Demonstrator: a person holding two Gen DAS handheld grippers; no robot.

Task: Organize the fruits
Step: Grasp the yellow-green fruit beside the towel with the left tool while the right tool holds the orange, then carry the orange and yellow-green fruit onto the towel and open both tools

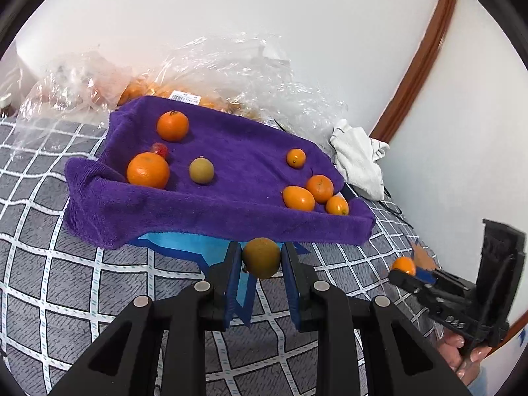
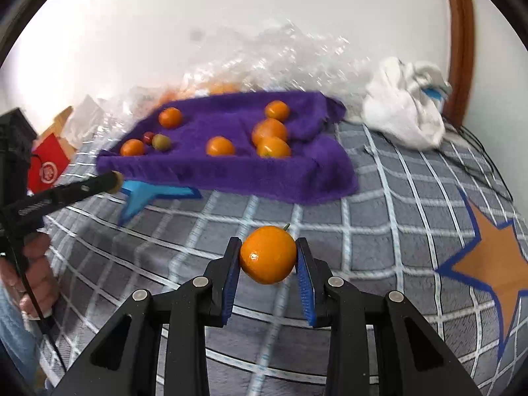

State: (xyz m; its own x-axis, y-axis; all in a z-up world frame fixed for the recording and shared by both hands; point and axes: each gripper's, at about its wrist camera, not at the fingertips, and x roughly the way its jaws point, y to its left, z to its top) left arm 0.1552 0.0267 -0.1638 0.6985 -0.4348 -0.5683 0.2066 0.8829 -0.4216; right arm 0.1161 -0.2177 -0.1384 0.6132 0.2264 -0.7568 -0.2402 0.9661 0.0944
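My left gripper (image 1: 261,259) is shut on a small brownish-green round fruit (image 1: 260,257), held just in front of the near edge of the purple towel (image 1: 231,208). On the towel lie two oranges (image 1: 148,170) at the left, a brownish fruit (image 1: 201,171), a small red fruit (image 1: 160,149) and several kumquats (image 1: 298,198) at the right. My right gripper (image 2: 268,255) is shut on a small orange citrus (image 2: 268,254) above the bedspread, short of the towel (image 2: 250,178). It also shows at the right of the left wrist view (image 1: 404,269).
Clear plastic bags (image 1: 231,76) with more oranges lie behind the towel against the wall. A crumpled white cloth (image 1: 359,161) sits at the right by the wooden frame (image 1: 419,66). A red packet (image 2: 48,165) lies at the left. The grey checked bedspread (image 2: 379,217) is under everything.
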